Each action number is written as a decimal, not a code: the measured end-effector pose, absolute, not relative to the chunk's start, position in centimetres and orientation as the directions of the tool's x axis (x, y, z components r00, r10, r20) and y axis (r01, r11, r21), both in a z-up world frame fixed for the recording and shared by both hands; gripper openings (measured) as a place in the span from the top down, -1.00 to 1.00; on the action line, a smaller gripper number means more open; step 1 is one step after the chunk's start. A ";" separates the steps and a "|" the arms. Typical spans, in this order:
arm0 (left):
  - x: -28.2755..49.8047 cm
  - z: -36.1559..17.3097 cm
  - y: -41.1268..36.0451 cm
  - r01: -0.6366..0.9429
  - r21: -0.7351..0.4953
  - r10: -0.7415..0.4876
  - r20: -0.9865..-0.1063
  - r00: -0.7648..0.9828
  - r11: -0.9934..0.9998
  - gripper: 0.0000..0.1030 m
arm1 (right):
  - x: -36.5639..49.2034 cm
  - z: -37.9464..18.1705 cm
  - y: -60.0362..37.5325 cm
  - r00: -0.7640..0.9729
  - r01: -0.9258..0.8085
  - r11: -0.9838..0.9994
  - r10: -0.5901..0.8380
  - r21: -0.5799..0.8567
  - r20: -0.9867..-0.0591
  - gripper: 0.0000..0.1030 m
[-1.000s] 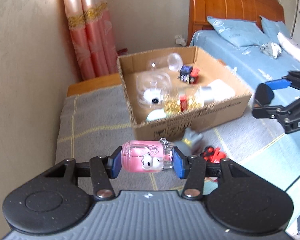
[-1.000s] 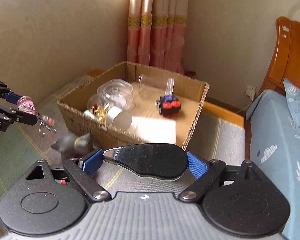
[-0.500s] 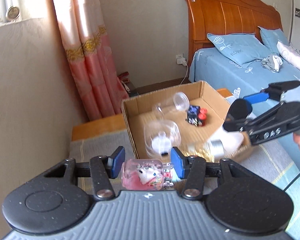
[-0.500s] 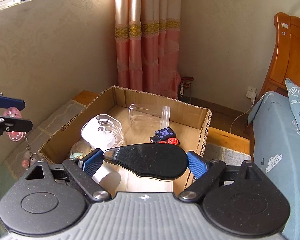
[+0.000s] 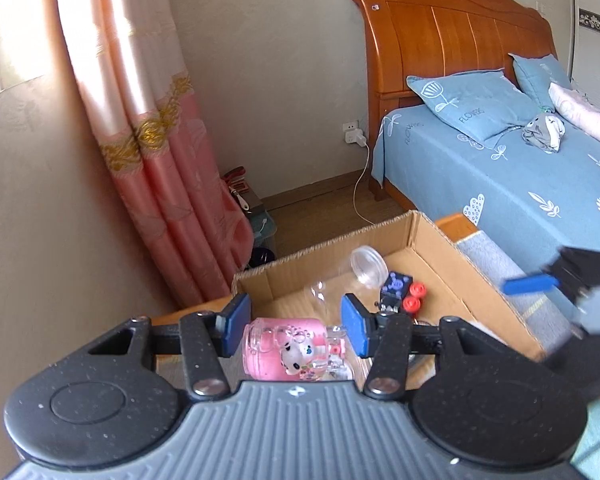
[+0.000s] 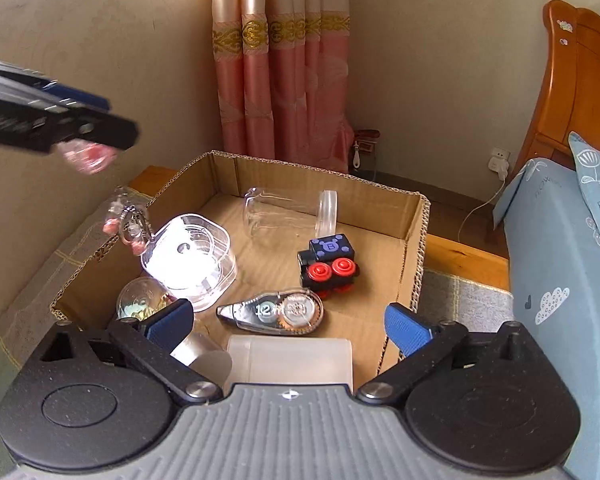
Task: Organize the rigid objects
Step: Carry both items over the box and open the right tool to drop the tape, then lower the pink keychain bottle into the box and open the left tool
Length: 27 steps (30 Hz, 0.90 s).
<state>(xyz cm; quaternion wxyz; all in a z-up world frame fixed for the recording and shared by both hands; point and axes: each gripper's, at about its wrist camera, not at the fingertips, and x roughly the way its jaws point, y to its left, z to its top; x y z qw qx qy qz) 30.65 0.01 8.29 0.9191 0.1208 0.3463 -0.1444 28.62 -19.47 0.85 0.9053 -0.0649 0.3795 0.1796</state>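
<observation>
While I am hovering over the near edge of the cardboard box (image 6: 416,240), my left hand-held gripper (image 5: 294,326) is standing wide, its blue pads clear of both ends of the pink bottle charm (image 5: 288,348) lying crosswise between them. I cannot tell whether the charm is resting on something or dropping. From the right wrist view it is hanging blurred under the left hand-held gripper, above the box's left wall, its key chain (image 6: 130,220) dangling below.

My right hand-held gripper (image 6: 286,324) is spread wide too, holding nothing, above the correction tape (image 6: 274,312) in the box.

I am judging the charm light, stiff and slick, a hard plastic shell that could crack if squeezed hard or skid out under a light pinch. I would be taking it end to end, pads on the flat bottom and the cap, minding the loose chain, which may be snagging on the box rim.
</observation>
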 end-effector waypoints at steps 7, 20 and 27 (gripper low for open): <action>35.1 6.4 -1.2 0.345 0.101 -0.177 -0.706 0.685 0.933 0.04 | 25.6 2.2 -20.3 0.661 -0.364 0.931 0.250 -0.012 -0.707 -1.00; 37.1 2.8 -0.5 0.266 0.037 -0.148 -0.751 0.644 0.963 -0.62 | 22.1 2.6 -22.0 0.679 -0.330 0.942 0.195 -0.057 -0.708 -1.00; 32.2 5.3 0.3 0.267 0.064 -0.147 -0.699 0.699 0.962 -0.84 | 20.2 2.4 -21.9 0.673 -0.332 0.943 0.226 -0.016 -0.704 -1.00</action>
